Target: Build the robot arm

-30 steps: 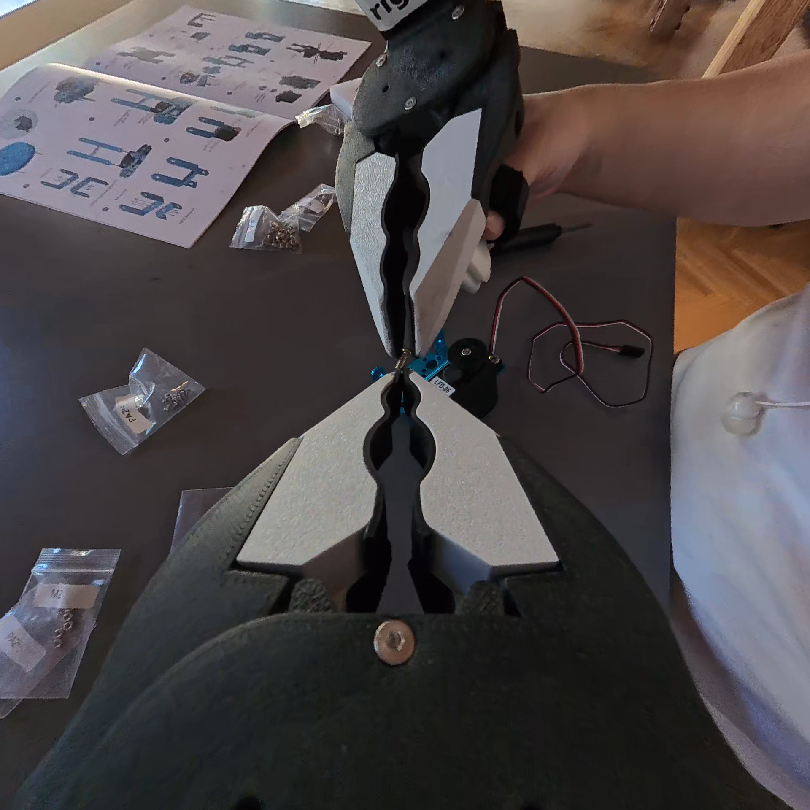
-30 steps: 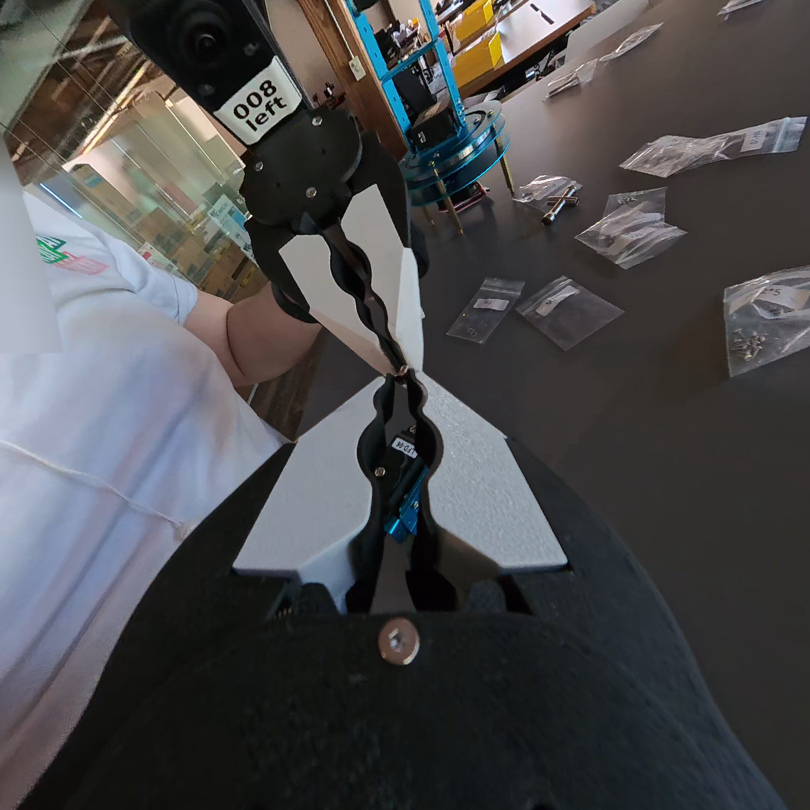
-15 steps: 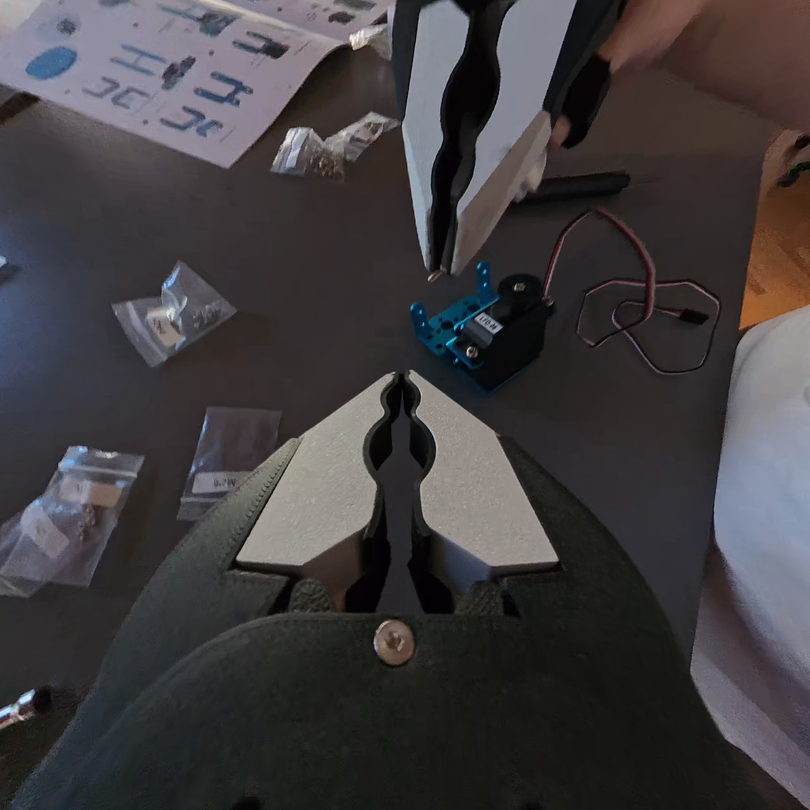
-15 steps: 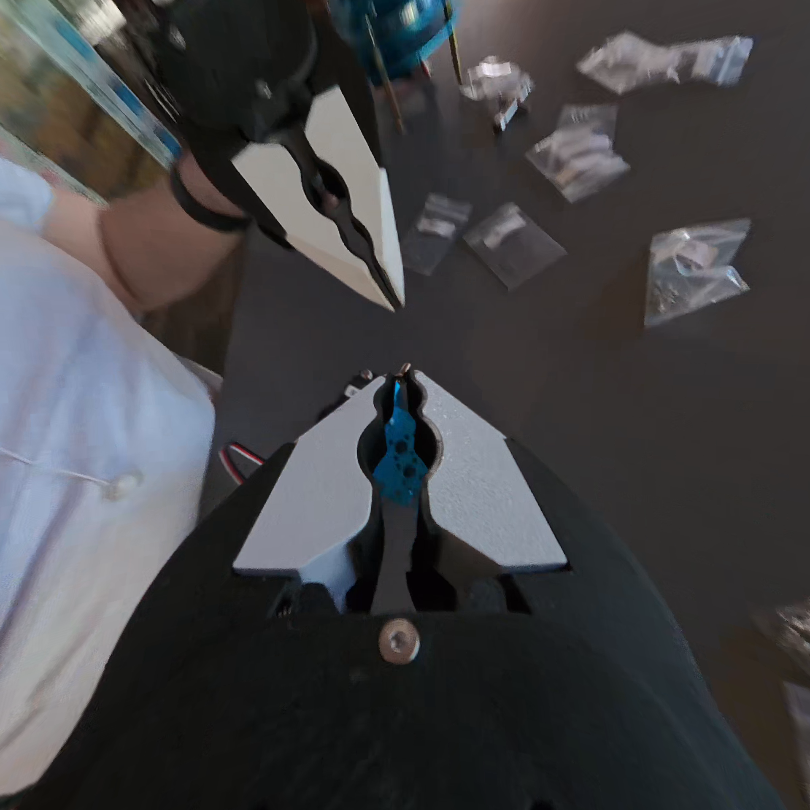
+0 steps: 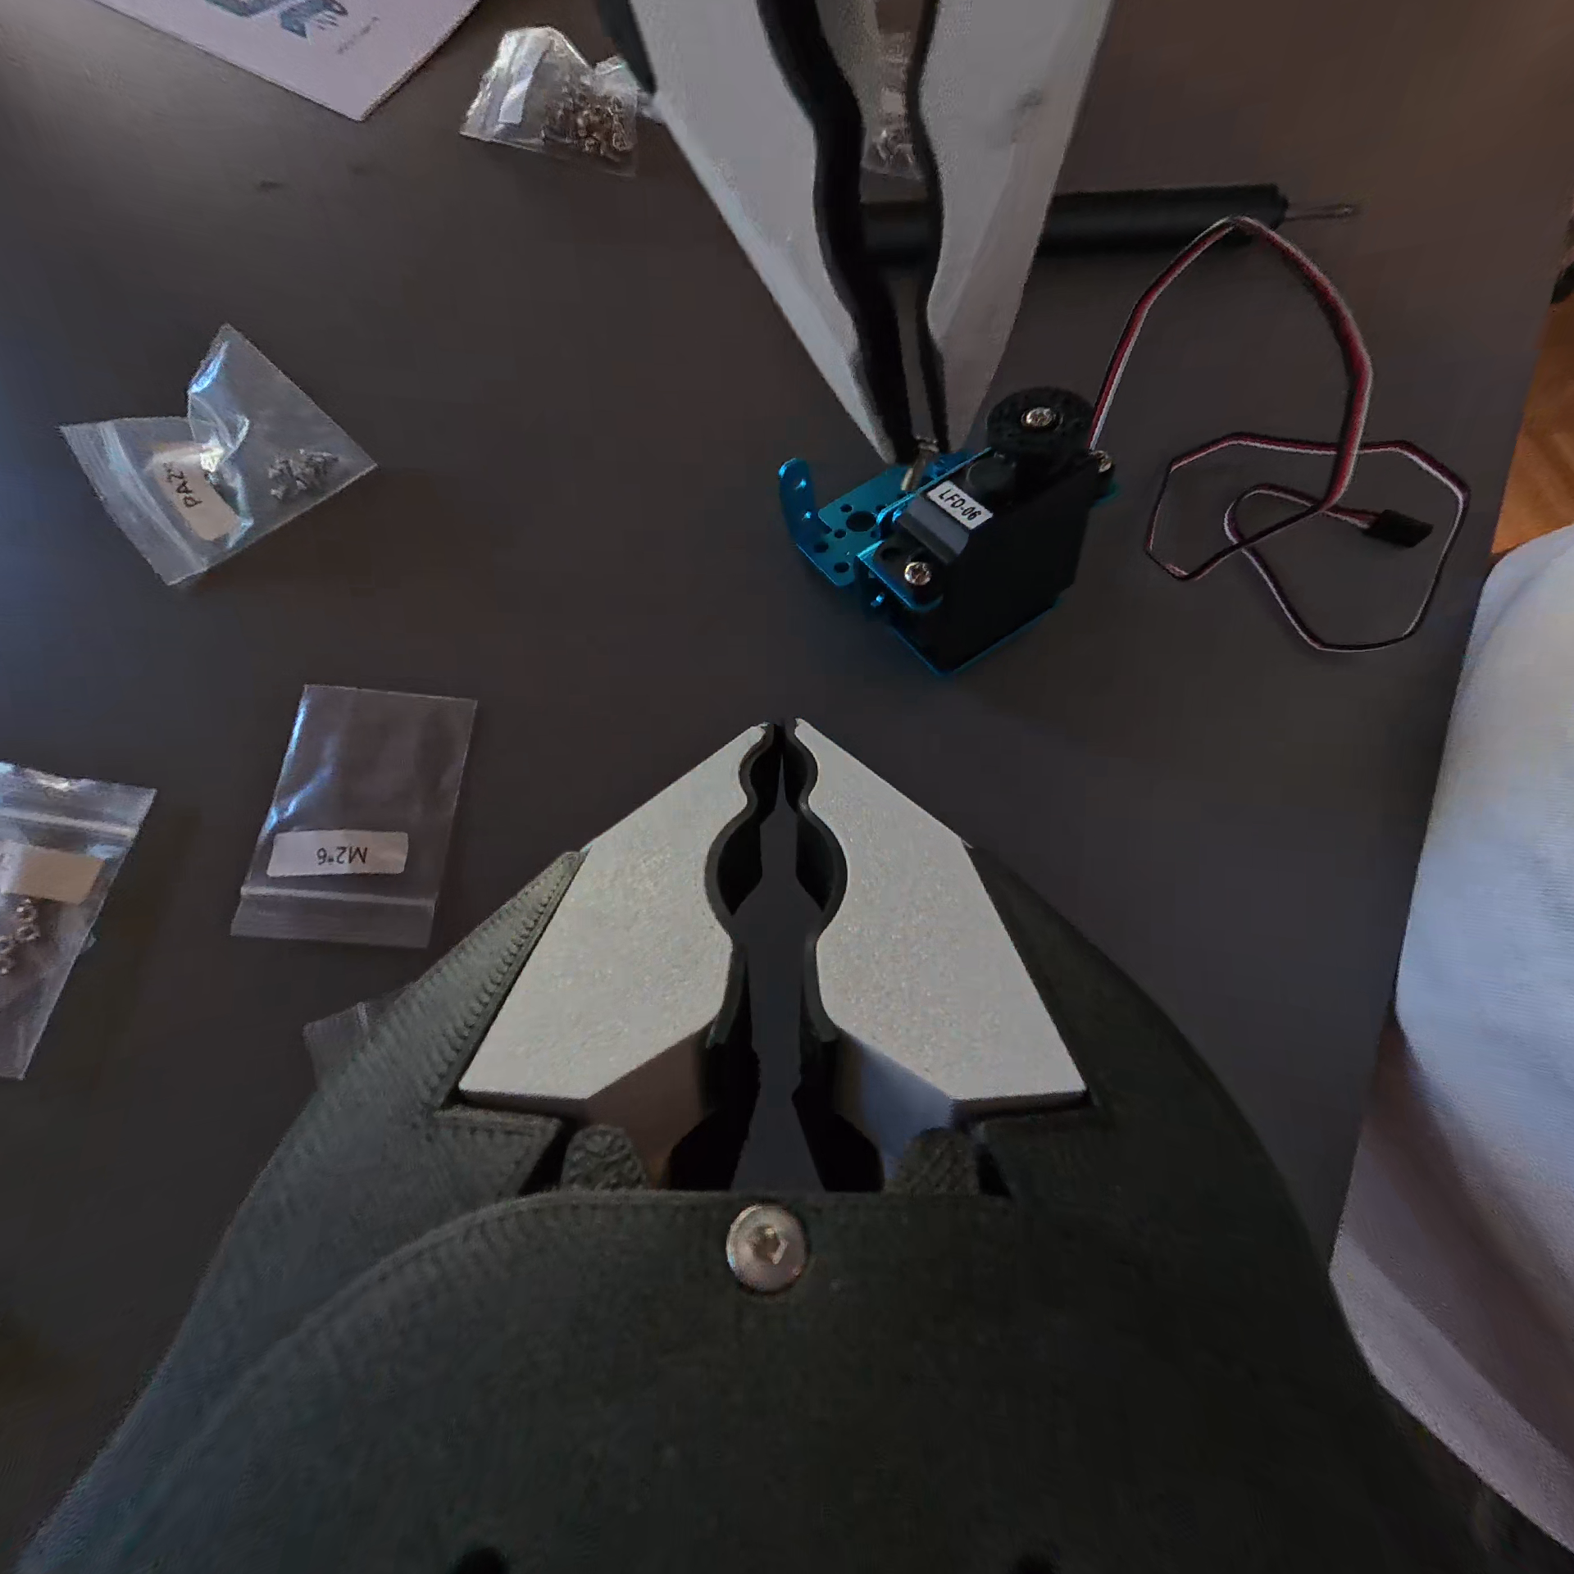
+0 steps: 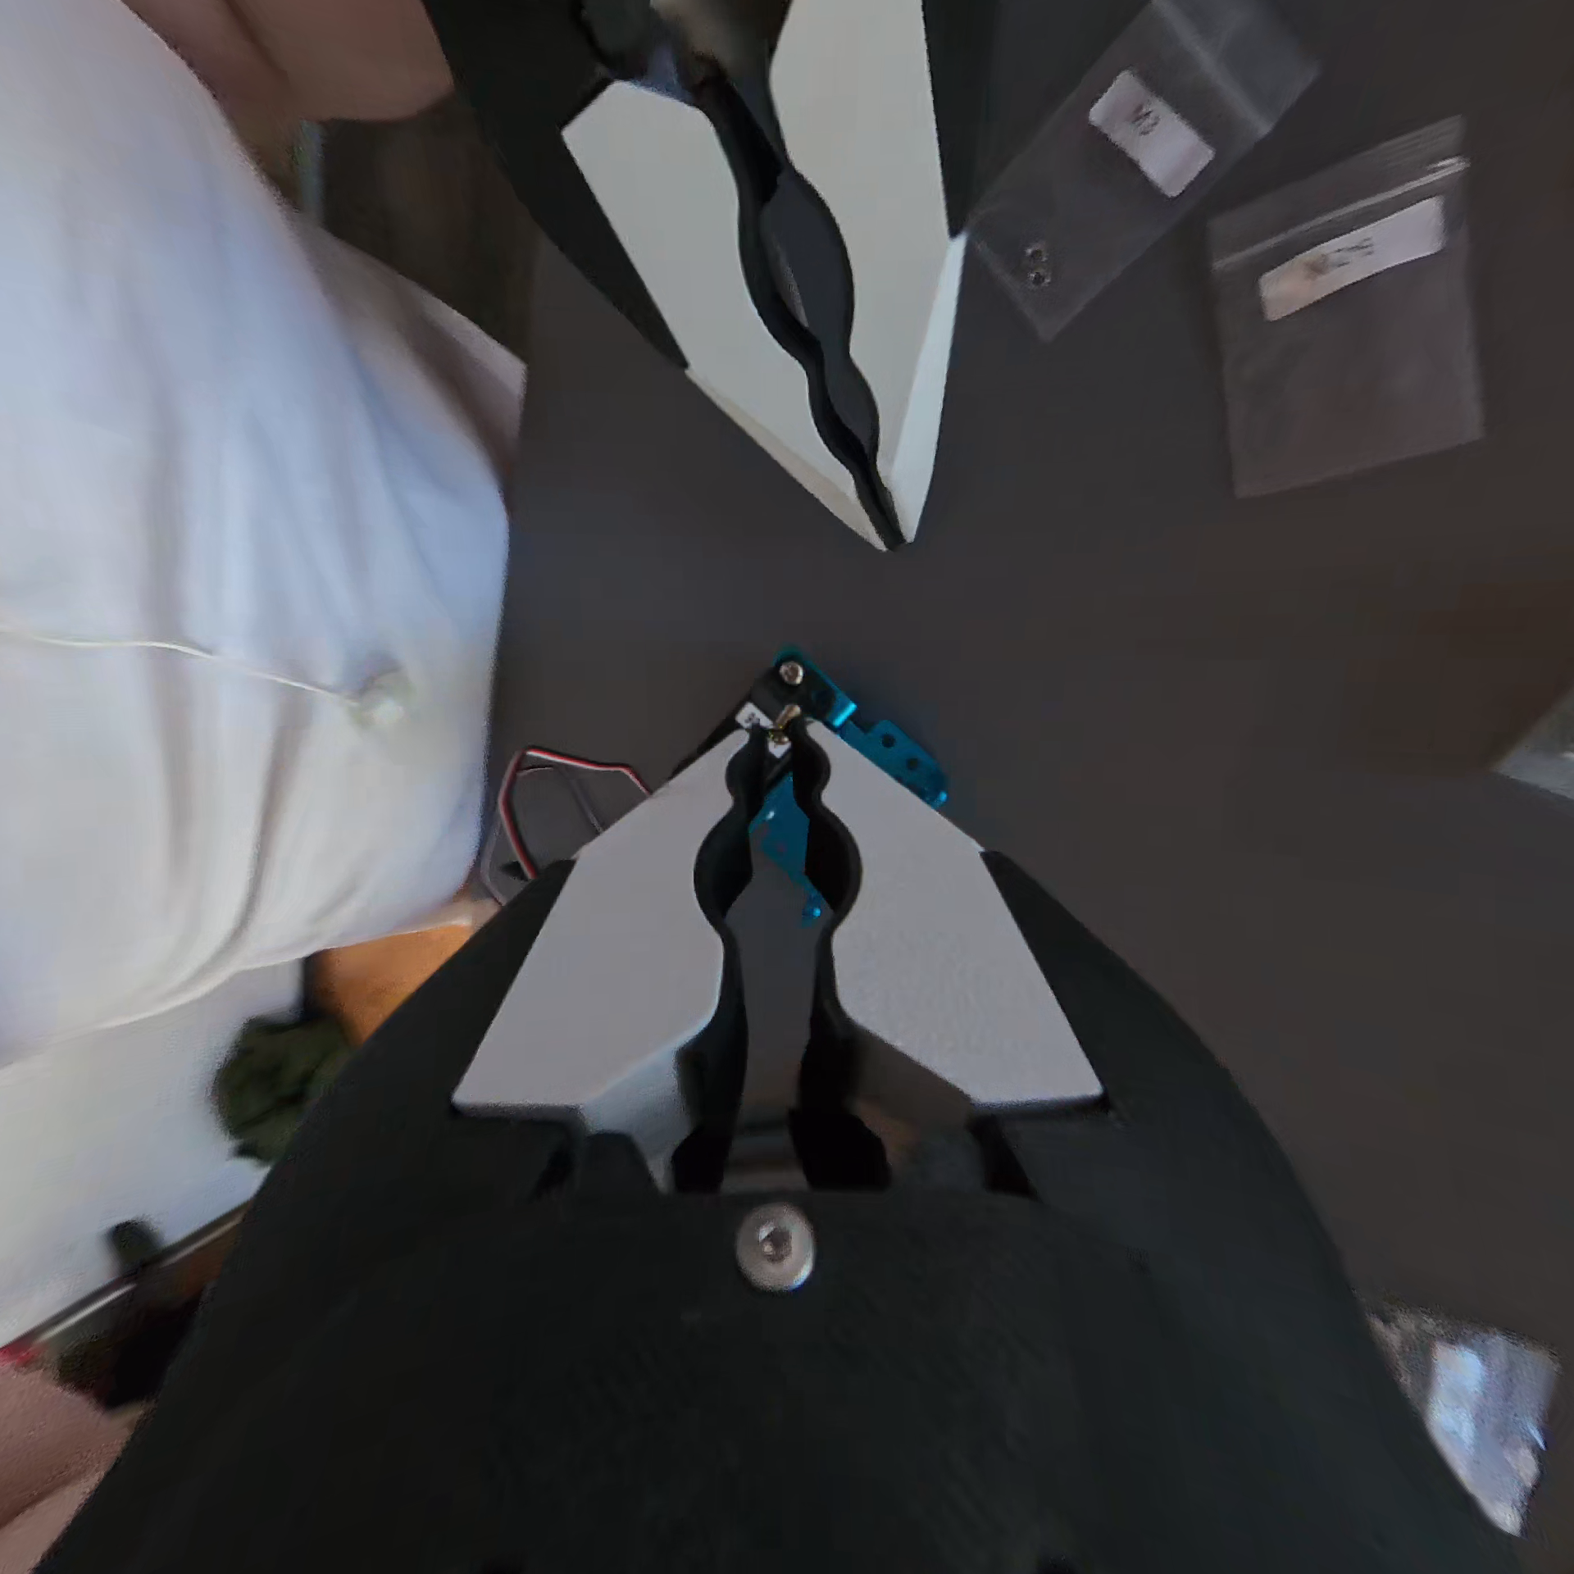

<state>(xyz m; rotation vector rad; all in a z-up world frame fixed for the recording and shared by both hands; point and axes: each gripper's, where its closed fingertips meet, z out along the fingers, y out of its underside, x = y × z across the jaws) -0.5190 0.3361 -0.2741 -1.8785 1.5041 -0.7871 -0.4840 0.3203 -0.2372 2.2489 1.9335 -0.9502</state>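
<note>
My right gripper [image 6: 779, 731] is shut on a small brass screw [image 6: 780, 717] and holds it right at the blue metal bracket [image 6: 894, 749] of a black servo. In the left wrist view the right gripper [image 5: 916, 439] comes down from the top, with the screw [image 5: 924, 447] at the top edge of the bracket [image 5: 839, 528], beside the servo [image 5: 996, 554]. The servo's red, white and black wire [image 5: 1354, 358] loops to the right. My left gripper [image 5: 782, 731] is shut and empty, a little short of the servo. It also shows in the right wrist view [image 6: 887, 532].
Small plastic bags of hardware lie on the dark table to the left [image 5: 213, 460], [image 5: 349, 818] and at the back [image 5: 554, 102]. A printed sheet [image 5: 281, 34] lies at the far left. A black screwdriver [image 5: 1150, 213] lies behind the servo. A person's white shirt [image 5: 1516, 937] is at the right. About 6 centimetres separates my left fingertips from my right.
A second ago both grippers' tips met at the screw above the table. The left gripper has drawn back without it; the right has carried the screw down to the servo's bracket.
</note>
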